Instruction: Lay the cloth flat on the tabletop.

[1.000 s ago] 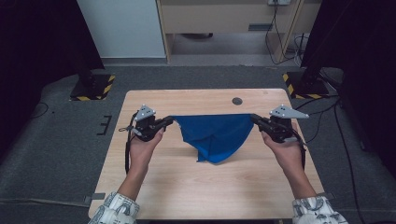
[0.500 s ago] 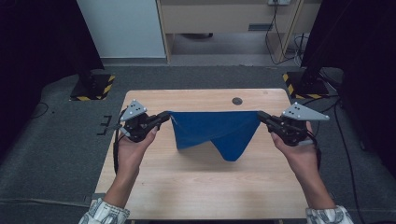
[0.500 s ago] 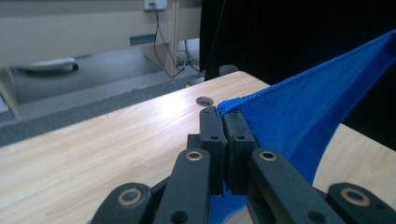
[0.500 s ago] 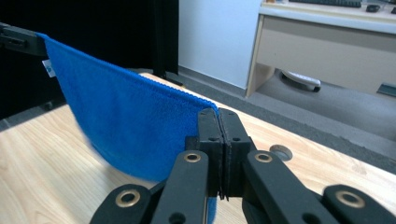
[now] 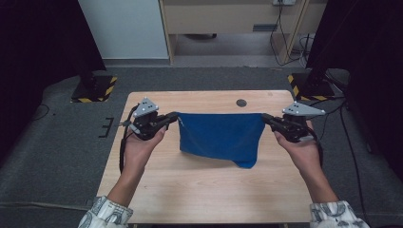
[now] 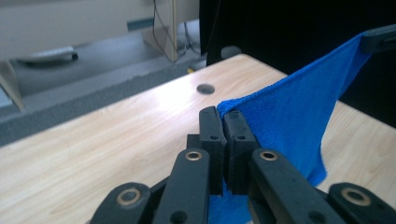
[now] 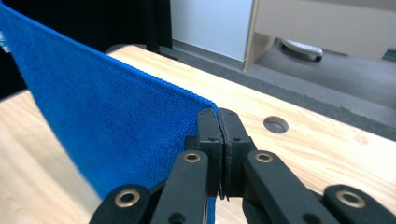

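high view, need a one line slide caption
Left gripper and right gripper stretch a blue terry cloth above the wooden table.

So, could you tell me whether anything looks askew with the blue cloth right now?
Slightly: the blue cloth is stretched between the left gripper and right gripper, but its bottom edge hangs uneven, with one corner drooping lower near the right.

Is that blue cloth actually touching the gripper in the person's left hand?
Touching. In the left gripper view the left gripper has its jaws shut on a top corner of the blue cloth, which stretches away from them.
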